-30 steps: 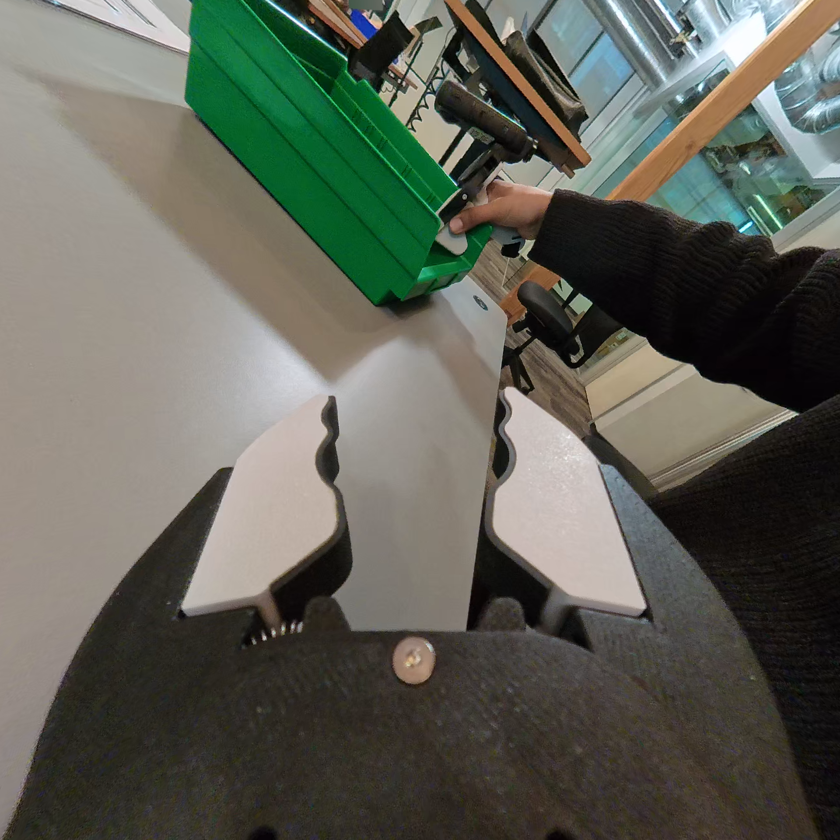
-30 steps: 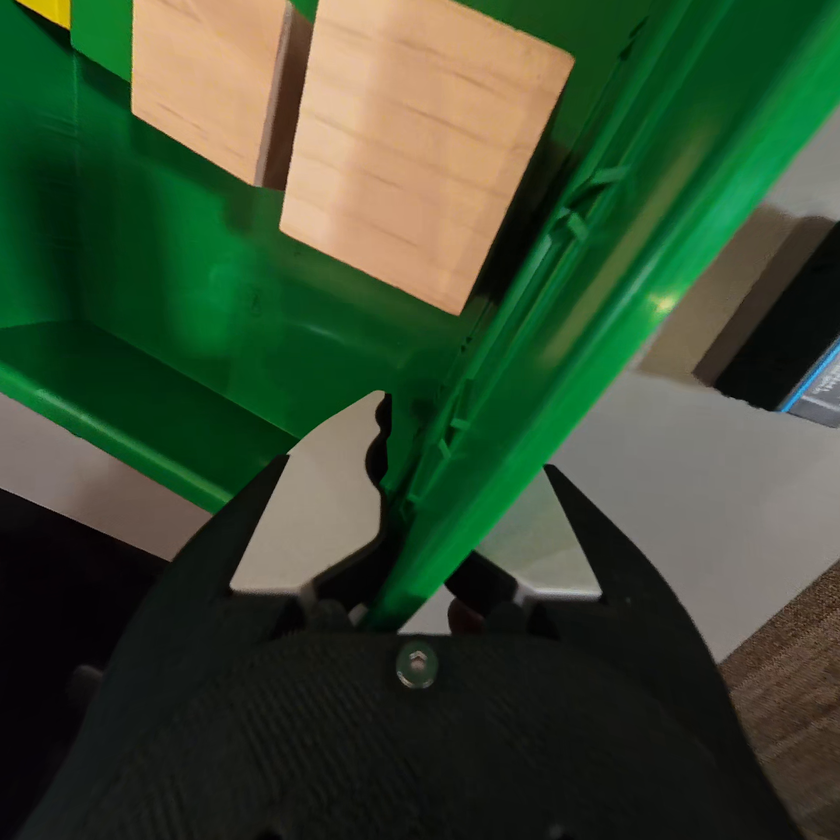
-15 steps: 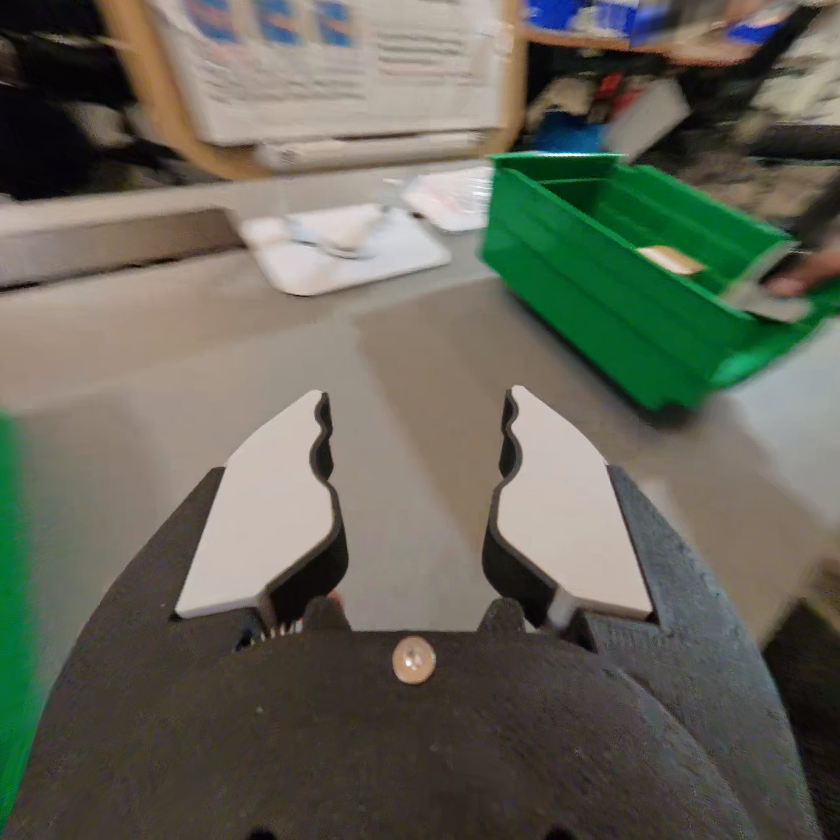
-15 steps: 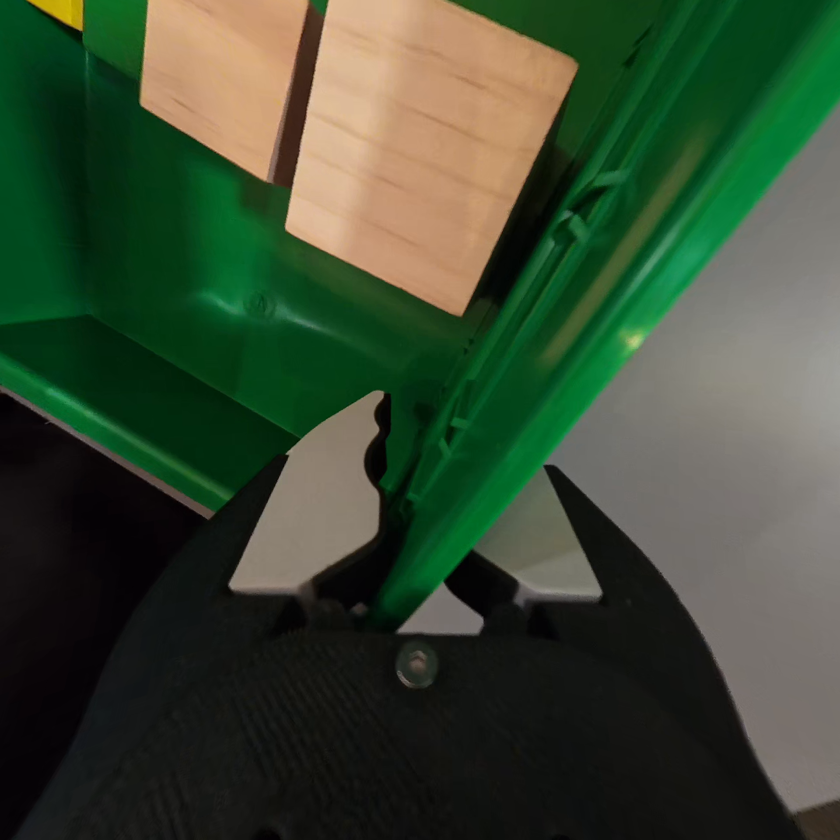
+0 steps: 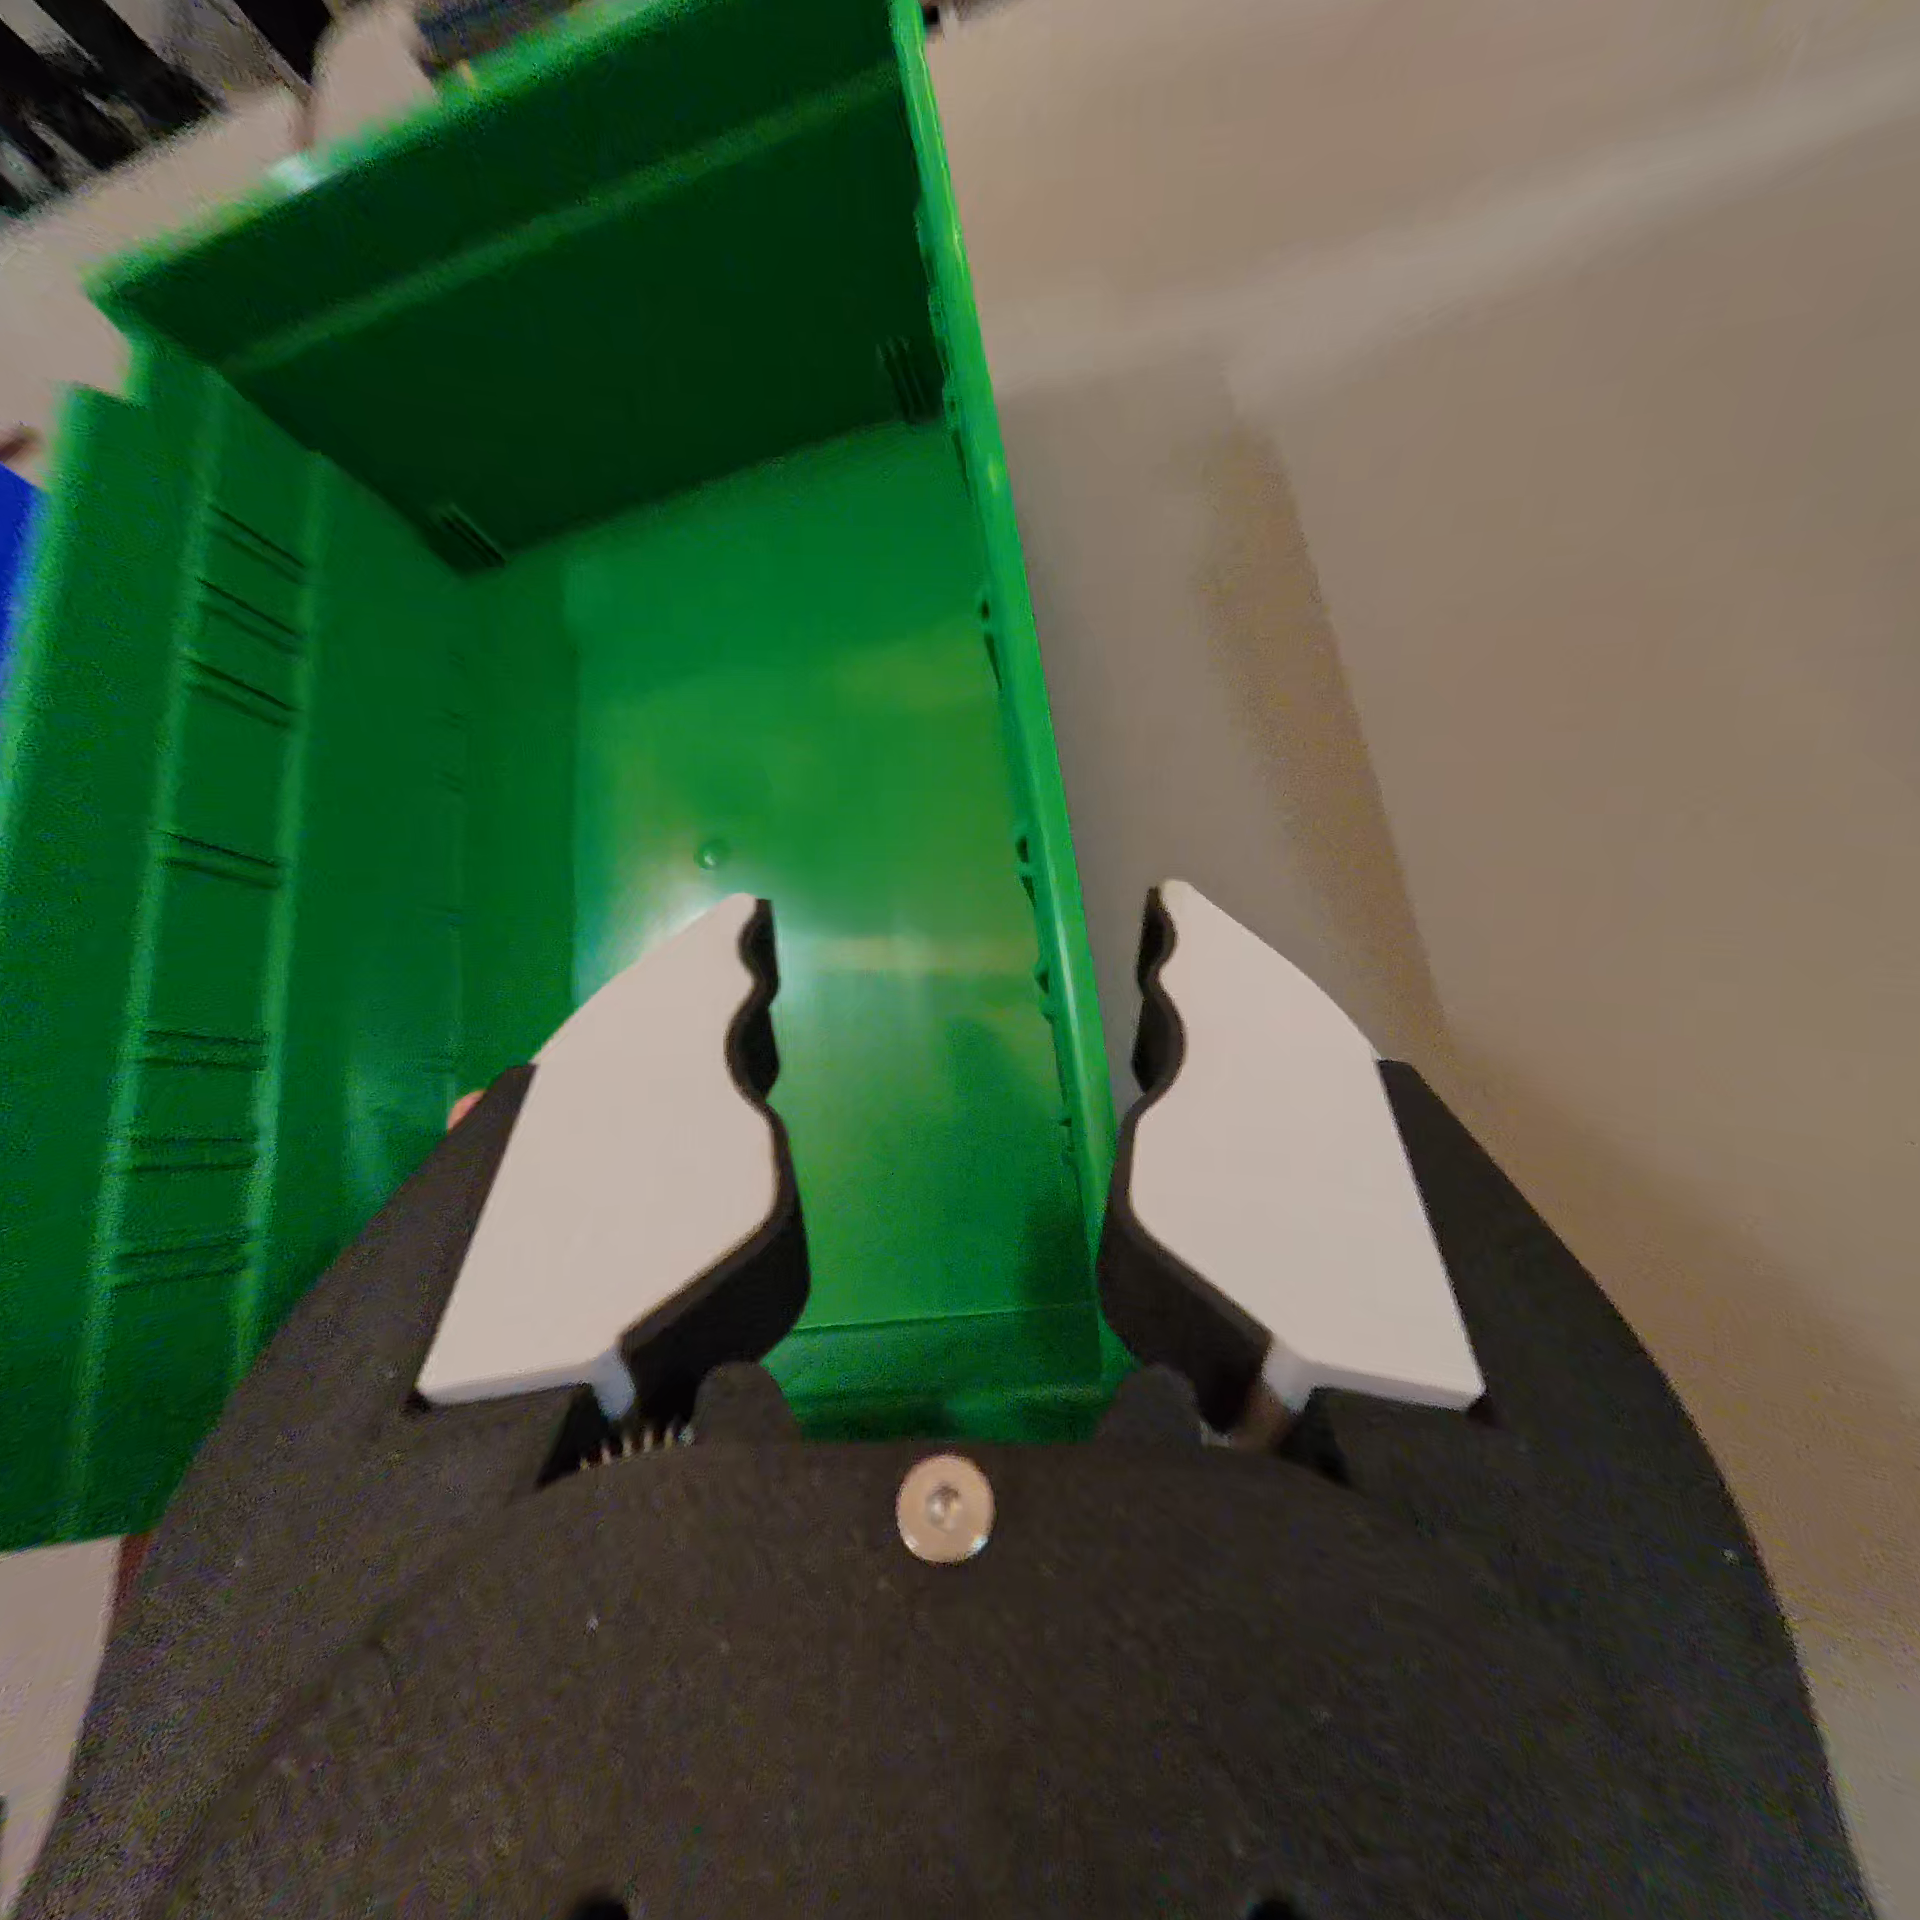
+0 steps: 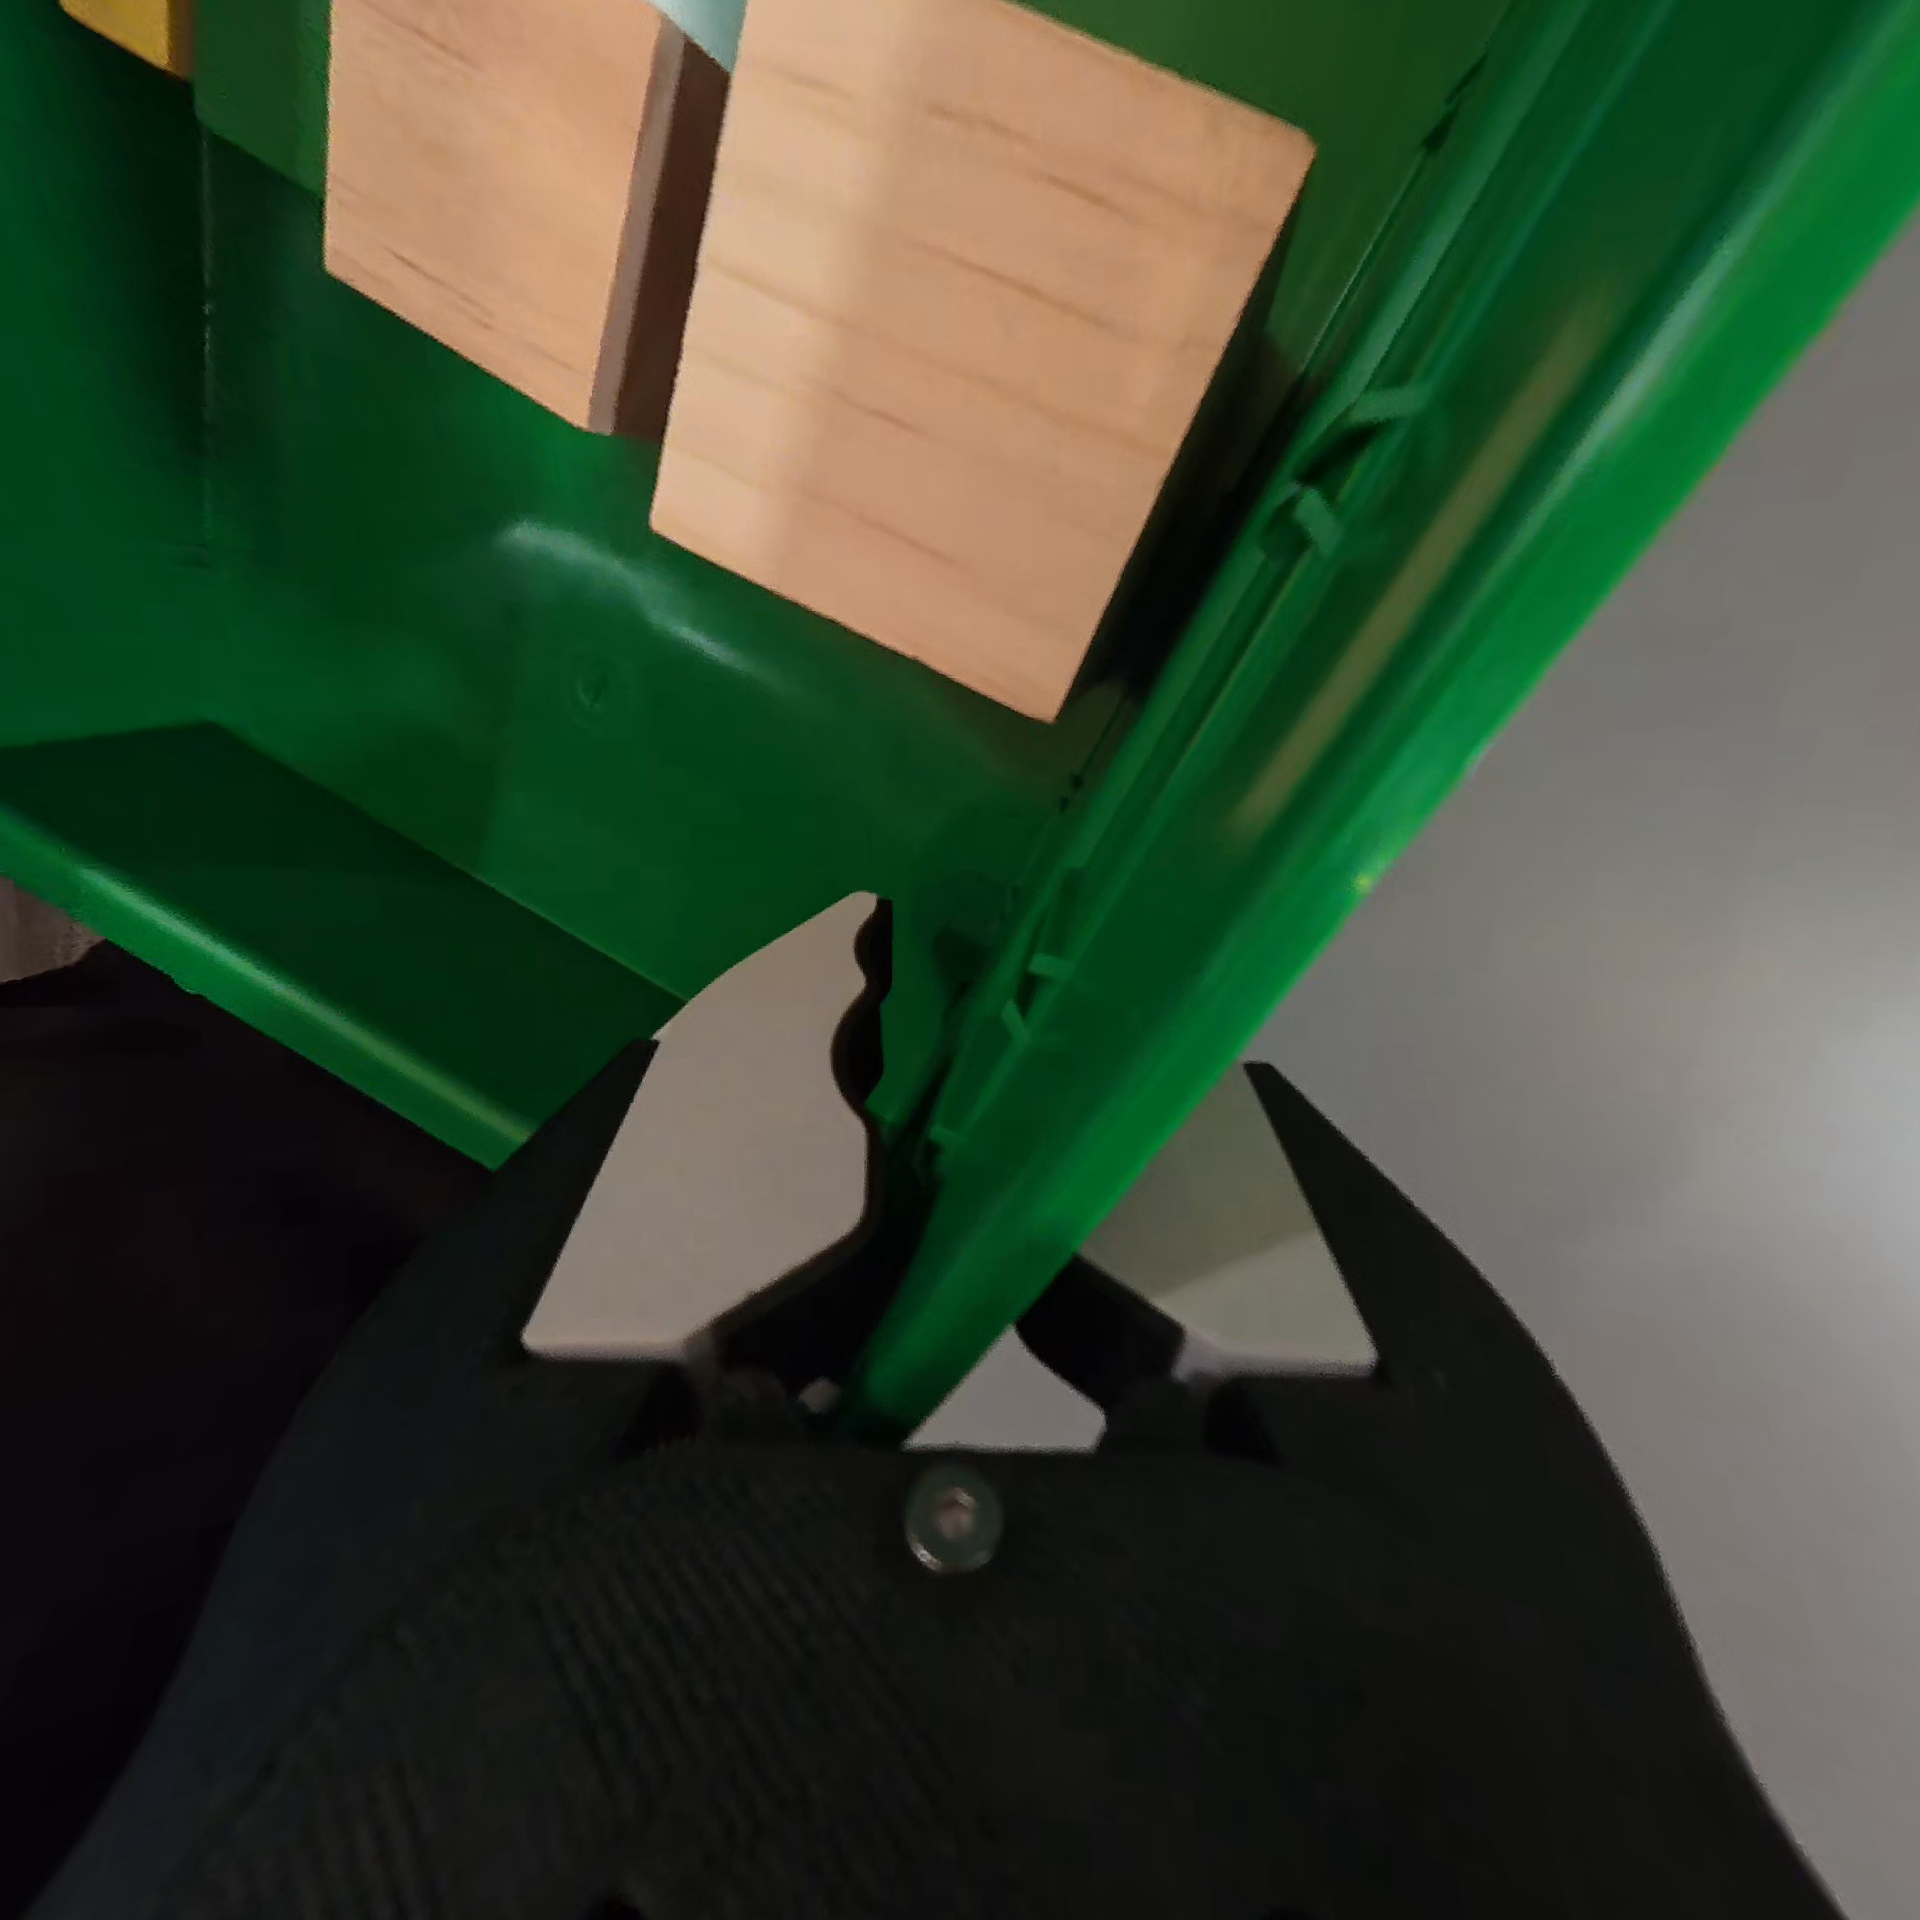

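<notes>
My left gripper [image 5: 956, 904] is open and points down over an empty green bin [image 5: 727, 727]. The bin's right wall [image 5: 1039, 831] runs up between the jaws, close to the right finger [image 5: 1278, 1143]. The left finger [image 5: 644, 1122] is over the bin's floor. My right gripper [image 6: 997, 997] is shut on the side wall [image 6: 1351, 582] of another green bin. Its left finger [image 6: 748, 1122] is inside the bin and its right finger is mostly hidden behind the wall. Two wooden blocks [image 6: 966, 343] [image 6: 478, 208] lie in that bin, the larger against the gripped wall.
Both bins stand on a grey table [image 5: 1507, 520], which also shows in the right wrist view [image 6: 1662, 831]. A yellow thing [image 6: 125, 31] shows at the top left of the held bin. A blue thing [image 5: 16, 561] is at the left edge.
My left gripper has swung from facing across the table to above the empty green bin, still open. My right gripper keeps its hold on the bin wall; the bin has shifted slightly.
</notes>
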Available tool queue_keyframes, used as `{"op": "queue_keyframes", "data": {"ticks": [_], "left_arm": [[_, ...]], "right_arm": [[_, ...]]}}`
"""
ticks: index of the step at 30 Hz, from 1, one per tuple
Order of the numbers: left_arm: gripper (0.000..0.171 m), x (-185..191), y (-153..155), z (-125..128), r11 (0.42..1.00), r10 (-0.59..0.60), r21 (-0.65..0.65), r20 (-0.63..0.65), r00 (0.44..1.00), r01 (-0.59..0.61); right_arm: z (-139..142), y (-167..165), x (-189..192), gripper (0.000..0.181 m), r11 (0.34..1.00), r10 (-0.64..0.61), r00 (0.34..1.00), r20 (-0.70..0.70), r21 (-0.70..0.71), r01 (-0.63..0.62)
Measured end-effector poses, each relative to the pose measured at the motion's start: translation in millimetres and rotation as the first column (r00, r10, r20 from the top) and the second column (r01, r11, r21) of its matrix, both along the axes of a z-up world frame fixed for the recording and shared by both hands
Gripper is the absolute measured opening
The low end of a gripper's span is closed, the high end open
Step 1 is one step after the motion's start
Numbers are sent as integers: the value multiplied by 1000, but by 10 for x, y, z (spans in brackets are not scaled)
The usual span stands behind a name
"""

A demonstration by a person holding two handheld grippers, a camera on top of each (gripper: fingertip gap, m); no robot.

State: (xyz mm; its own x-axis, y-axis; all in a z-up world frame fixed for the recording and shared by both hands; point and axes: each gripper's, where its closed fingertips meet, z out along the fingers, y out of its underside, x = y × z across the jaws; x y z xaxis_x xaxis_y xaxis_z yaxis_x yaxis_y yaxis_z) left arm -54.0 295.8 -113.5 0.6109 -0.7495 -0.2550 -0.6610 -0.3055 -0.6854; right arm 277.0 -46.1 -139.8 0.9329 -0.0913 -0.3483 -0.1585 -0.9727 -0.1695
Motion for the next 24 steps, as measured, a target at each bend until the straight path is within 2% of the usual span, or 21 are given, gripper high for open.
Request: {"op": "queue_keyframes", "data": {"ticks": [2,4,6,9,11,12,14,16,19,24], "left_arm": [[46,121,-86,-27,995,-71,-68,103,992,78],[35,185,-165,-70,979,-124,-141,146,982,144],[33,213,-192,-76,969,-153,-167,170,973,182],[29,178,-155,-79,971,-176,-143,117,977,192],[13,65,-1,-62,988,-154,-6,-6,988,154],[10,23,39,-53,983,-174,52,-70,982,178],[9,17,12,-38,984,-174,-29,16,985,174],[9,-33,47,74,985,-173,-2,39,984,173],[9,-125,125,341,990,-140,24,140,980,138],[9,-507,298,684,997,-77,24,201,977,74]], "right_arm": [[2,104,-110,23,1000,20,1000,-10,2,-20],[4,201,-199,23,999,42,999,-9,-2,-42],[-2,295,-282,23,998,65,998,-4,-9,-65],[-22,434,-424,24,995,92,996,-7,-22,-92],[-37,537,-522,24,995,102,995,-3,-23,-102],[-42,593,-573,23,994,104,995,1,-18,-104],[-48,704,-695,24,994,106,994,-1,-7,-106],[-42,807,-823,24,995,104,994,-21,-1,-104],[-37,950,-968,24,994,108,994,-27,2,-108],[-55,1258,-1160,24,994,110,994,10,-12,-110]]}}
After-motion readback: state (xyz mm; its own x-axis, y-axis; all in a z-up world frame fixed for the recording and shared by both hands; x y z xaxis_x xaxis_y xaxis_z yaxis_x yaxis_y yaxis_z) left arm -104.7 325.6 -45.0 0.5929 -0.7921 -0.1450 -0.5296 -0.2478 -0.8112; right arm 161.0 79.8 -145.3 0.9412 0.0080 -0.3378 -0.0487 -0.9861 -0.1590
